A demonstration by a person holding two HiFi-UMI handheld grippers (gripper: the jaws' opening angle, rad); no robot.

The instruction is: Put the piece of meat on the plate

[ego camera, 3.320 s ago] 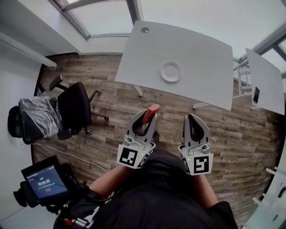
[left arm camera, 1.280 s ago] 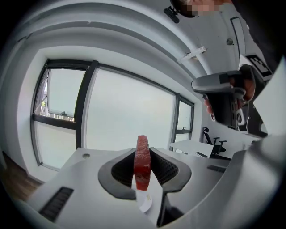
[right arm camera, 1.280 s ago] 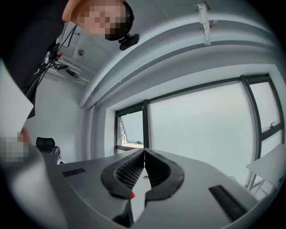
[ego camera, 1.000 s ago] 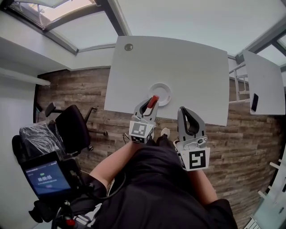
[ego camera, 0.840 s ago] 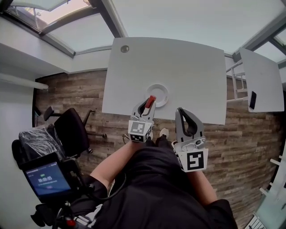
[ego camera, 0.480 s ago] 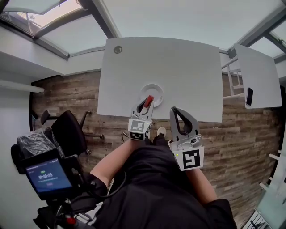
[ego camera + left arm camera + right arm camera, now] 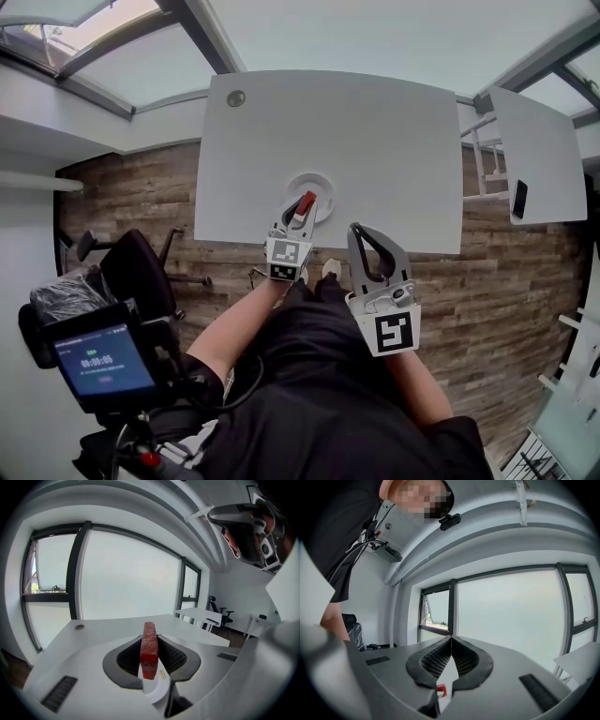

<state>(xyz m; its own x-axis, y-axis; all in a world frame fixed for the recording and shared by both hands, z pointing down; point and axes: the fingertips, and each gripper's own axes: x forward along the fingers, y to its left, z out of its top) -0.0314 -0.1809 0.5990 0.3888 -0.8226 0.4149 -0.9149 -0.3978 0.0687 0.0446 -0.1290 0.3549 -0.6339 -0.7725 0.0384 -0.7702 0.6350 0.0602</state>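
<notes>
My left gripper (image 7: pixel 299 210) is clamped on the red piece of meat (image 7: pixel 149 651), held on edge between both pads. In the head view the meat lies over the near side of the white plate (image 7: pixel 326 187) on the white table (image 7: pixel 375 131); I cannot confirm contact. My right gripper (image 7: pixel 356 230) is empty, with its jaws closed tip to tip, at the table's near edge.

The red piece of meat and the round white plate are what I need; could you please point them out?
red piece of meat (image 7: pixel 149 651), left gripper view, its middle
round white plate (image 7: pixel 324 192), head view, its bare right side
</notes>
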